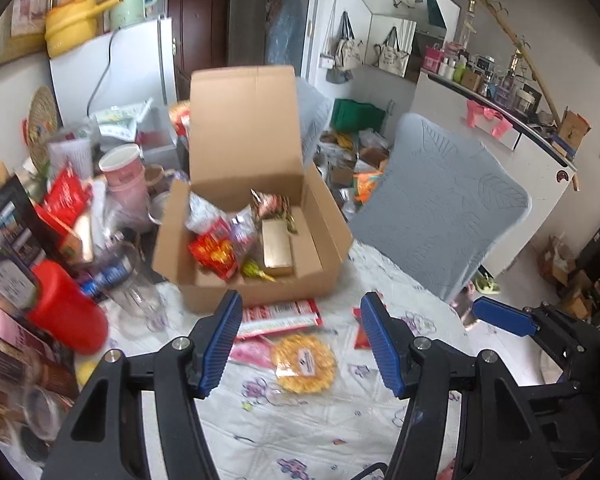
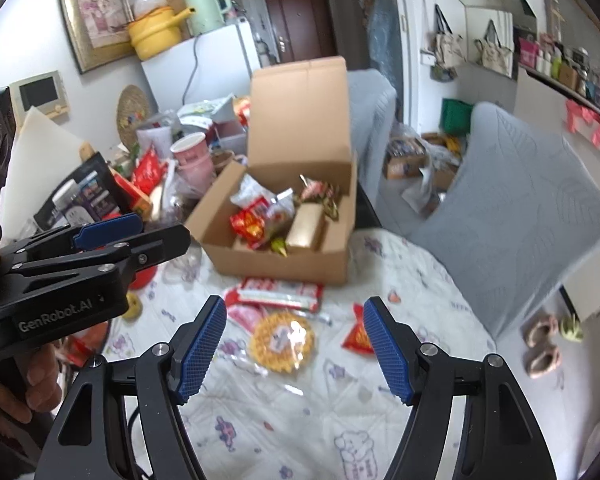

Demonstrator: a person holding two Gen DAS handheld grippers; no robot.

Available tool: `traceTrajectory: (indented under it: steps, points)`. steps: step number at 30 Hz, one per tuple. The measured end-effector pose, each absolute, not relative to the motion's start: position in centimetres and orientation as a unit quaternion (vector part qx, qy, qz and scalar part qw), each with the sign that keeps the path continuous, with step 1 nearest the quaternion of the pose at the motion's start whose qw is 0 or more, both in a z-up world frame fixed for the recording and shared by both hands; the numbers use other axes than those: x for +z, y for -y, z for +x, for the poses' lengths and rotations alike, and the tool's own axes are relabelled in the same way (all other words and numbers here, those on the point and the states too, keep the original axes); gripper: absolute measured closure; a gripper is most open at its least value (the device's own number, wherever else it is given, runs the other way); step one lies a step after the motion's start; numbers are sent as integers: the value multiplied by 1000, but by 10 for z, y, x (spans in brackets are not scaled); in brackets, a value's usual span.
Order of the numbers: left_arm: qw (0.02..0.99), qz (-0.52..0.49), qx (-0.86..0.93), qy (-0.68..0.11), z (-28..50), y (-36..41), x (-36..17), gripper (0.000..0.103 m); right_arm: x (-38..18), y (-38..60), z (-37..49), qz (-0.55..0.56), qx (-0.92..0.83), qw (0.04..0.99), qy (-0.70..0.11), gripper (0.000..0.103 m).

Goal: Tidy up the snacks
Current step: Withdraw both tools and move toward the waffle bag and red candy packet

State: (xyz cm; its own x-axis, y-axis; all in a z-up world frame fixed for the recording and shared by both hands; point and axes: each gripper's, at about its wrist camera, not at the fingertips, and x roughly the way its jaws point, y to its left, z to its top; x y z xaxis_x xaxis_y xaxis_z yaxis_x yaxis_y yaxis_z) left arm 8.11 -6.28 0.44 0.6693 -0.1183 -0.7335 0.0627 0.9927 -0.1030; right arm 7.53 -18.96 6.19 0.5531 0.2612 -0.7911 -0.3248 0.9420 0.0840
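Both grippers hang over the quilted floral tablecloth (image 2: 340, 408), ribbed blue pads apart, nothing between them: the left gripper (image 1: 300, 344) released, the right gripper (image 2: 296, 346) likewise. Below lie a round yellow waffle-textured snack (image 2: 281, 342) in clear wrap and a flat red-and-white packet (image 2: 278, 294). The open cardboard box (image 2: 284, 256) beyond already holds crinkly packets.
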Motion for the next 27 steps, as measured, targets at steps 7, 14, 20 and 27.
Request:
traceTrajectory:
  steps: [7, 14, 20, 27]
  points:
    - [888, -43, -46, -456, 85, 70, -34, 42, 32, 208, 71, -26, 145, 869, -473, 31]
    - [867, -44, -38, -495, 93, 75, -74, 42, -1, 224, 76, -22, 131, 855, -501, 31]
    - [847, -55, -49, -526, 103, 83, -108, 42, -33, 235, 85, -17, 127, 840, -527, 31]
    - [829, -55, -59, -553, 122, 96, -144, 42, -64, 248, 96, -12, 119, 823, -555, 31]
